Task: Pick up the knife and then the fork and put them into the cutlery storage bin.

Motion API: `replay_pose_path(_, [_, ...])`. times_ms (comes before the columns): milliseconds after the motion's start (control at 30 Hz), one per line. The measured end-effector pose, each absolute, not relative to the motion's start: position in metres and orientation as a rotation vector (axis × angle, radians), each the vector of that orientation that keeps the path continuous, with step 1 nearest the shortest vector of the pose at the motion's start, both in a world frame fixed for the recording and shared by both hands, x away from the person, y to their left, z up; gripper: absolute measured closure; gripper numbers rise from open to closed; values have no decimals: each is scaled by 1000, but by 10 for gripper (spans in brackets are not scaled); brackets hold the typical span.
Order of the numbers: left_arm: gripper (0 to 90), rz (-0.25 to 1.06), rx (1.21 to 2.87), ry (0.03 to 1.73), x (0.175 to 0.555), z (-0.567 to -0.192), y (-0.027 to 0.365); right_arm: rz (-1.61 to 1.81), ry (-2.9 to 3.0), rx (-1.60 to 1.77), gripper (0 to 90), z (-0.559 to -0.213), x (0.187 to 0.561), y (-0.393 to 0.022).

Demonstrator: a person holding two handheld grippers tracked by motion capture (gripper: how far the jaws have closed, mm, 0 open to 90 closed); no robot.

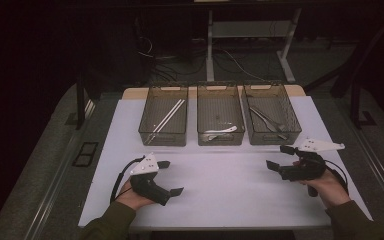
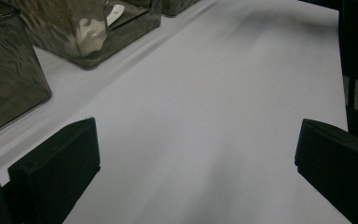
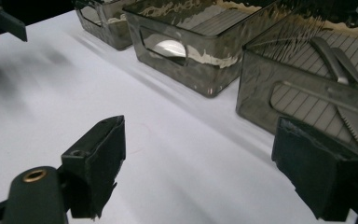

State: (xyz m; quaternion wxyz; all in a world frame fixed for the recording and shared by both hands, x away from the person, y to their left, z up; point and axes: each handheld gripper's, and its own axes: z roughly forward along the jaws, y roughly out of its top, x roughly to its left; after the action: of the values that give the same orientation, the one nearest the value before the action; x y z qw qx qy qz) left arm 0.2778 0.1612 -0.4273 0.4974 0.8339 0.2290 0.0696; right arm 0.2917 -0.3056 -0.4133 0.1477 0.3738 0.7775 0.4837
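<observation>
High view: my left gripper (image 1: 171,177) and right gripper (image 1: 278,156) gape empty, mid-frame; right could clip the upper-right bin (image 1: 271,113) rim reaching in.

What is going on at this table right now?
A person sits at a white table holding a hand-held gripper in each hand. The left hand-held gripper and the right hand-held gripper both hover with jaws open and nothing between them. Three clear bins stand in a row at the far side: the left bin holds white chopsticks, the middle bin a white spoon, the right bin grey cutlery.
</observation>
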Motion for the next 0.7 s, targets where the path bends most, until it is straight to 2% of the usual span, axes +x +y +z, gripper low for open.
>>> replay_pose_path(700, [0,176,2018,557,276,-427,161,1376,2299,1066,172,-434,263,-303])
